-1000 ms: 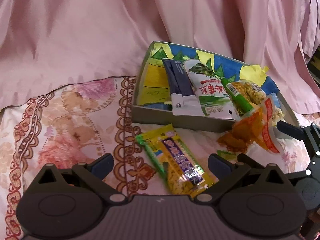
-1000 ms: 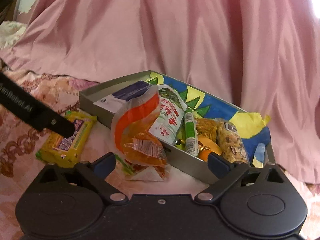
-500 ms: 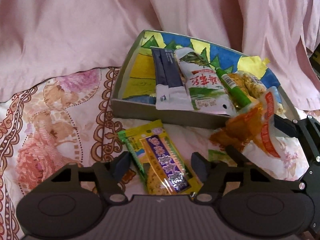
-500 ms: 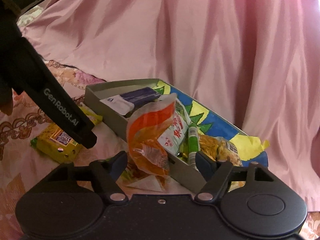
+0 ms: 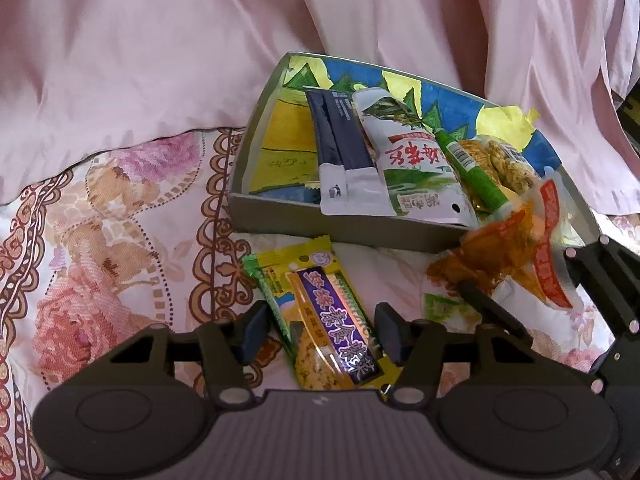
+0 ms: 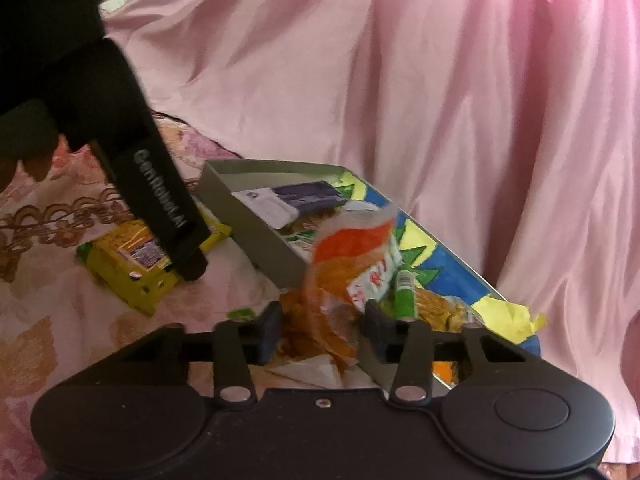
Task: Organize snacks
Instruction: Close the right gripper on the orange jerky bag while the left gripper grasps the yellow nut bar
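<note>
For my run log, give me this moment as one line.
left tool: closing around yellow snack pack | right tool: closing around orange snack bag | box: partly filled

Left tongs (image 5: pixel 320 334) and right tongs (image 6: pixel 320 332) sit half closed (2 fingers each), angled downward.

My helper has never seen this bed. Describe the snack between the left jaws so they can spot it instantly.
Start at the grey box with the painted floor on the flowered sheet. In front of its near wall, outside it, lies the yellow packet, between the open jaws of the left gripper. Its purple label sets it apart from the orange pouch to its right.
</note>
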Demonstrator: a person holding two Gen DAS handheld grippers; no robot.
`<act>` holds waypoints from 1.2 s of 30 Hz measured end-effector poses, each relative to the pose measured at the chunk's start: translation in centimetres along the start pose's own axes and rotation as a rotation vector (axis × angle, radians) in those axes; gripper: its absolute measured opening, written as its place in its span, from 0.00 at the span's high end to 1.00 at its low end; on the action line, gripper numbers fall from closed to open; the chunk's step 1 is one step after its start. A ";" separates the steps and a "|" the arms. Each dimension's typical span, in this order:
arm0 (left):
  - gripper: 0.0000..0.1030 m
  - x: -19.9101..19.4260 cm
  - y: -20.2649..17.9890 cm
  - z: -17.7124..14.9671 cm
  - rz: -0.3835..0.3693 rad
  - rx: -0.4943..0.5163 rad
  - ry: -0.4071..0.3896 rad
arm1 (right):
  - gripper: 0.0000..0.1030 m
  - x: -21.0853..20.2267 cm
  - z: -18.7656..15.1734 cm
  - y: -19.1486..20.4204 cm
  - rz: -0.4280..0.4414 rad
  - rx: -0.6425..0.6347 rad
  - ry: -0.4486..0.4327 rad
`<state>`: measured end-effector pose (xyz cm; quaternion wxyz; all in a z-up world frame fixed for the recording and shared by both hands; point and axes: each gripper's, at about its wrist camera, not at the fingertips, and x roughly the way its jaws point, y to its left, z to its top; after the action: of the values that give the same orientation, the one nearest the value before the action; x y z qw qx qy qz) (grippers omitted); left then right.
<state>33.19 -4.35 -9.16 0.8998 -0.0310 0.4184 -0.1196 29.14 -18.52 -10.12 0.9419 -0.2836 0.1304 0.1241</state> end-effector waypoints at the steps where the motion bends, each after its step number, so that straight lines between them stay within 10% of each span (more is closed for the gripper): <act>1: 0.42 -0.1 0.1 0.0 -0.003 -0.011 -0.001 | 0.58 0.0 0.0 0.1 -0.004 0.000 0.002; 36: 0.46 -3.5 0.5 -3.9 -0.055 -0.028 0.059 | 0.58 -6.3 -0.5 -0.6 0.032 0.091 0.040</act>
<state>28.17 -2.82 -9.15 0.8830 -0.0513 0.4452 -0.1395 23.38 -20.27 -8.20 0.9489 -0.2407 0.1594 0.1273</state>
